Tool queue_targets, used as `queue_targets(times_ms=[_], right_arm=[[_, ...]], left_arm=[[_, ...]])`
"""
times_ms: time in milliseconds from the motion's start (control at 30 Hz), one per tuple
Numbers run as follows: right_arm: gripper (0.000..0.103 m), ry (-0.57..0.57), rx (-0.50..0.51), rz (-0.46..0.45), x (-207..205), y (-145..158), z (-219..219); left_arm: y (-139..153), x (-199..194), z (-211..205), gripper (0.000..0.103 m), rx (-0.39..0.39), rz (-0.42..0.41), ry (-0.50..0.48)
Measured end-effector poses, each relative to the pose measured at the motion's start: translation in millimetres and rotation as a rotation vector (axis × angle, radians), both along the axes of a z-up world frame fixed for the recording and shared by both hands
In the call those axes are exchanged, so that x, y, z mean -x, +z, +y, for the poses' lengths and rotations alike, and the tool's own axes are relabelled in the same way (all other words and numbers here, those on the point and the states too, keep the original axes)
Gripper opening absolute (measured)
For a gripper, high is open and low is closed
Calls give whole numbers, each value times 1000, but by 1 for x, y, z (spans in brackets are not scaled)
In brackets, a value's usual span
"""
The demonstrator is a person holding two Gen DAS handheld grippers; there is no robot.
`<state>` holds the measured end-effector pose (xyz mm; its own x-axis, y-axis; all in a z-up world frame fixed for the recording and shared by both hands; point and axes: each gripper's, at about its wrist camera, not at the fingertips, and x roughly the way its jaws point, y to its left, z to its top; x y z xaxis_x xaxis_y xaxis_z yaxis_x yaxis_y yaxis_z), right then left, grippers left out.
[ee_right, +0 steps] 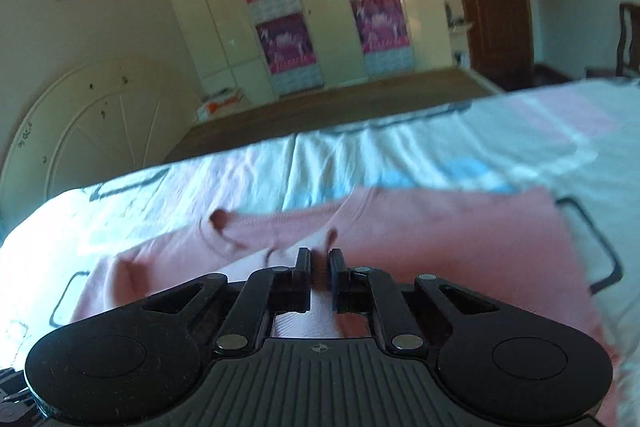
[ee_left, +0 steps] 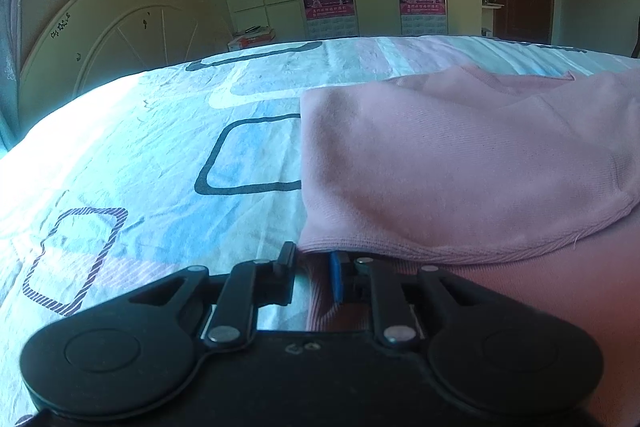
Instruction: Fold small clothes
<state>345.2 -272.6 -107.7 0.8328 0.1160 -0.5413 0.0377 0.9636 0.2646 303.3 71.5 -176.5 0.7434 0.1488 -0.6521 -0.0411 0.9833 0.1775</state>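
Left wrist view had the fingertips buried under a folded flap of the pink top (ee_left: 460, 163), so I couldn't tell if the left gripper (ee_left: 314, 269) was pinching anything; the jaws sat a little apart. Right wrist view was blurry, but the right gripper (ee_right: 320, 267) had its jaws nearly together, clamped on a pinch of the same top (ee_right: 440, 227). It lay spread on the bedsheet (ee_left: 140, 147), with the wardrobe (ee_right: 320, 7) behind.
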Motion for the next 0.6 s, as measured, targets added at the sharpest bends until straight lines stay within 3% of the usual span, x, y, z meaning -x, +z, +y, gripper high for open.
queue_targets(times_ms=[67, 100, 200, 233, 267, 333, 433, 533, 600], right_arm=[[1, -41, 52, -22, 5, 1, -7], [1, -45, 68, 14, 1, -6, -11], [3, -1, -83, 227, -17, -41, -29], [12, 0, -124, 242, -17, -46, -34], [41, -4, -144, 239, -15, -48, -36], [85, -21, -170, 208, -12, -47, -38], [85, 13, -162, 208, -18, -45, -29], [63, 40, -101, 245, -36, -53, -12], [42, 78, -68, 249, -40, -52, -1]], left_arm=[[0, 0, 1, 18, 8, 1, 5], [0, 0, 0, 18, 8, 2, 7], [0, 1, -3, 17, -16, 5, -10], [0, 1, -4, 17, -19, 4, -13], [0, 1, -3, 18, -16, 4, -14], [0, 1, -2, 18, -6, 7, -11], [0, 1, -2, 18, 0, 7, -8], [0, 1, -2, 18, -5, 6, -8], [1, 1, -2, 18, -1, 6, -6]])
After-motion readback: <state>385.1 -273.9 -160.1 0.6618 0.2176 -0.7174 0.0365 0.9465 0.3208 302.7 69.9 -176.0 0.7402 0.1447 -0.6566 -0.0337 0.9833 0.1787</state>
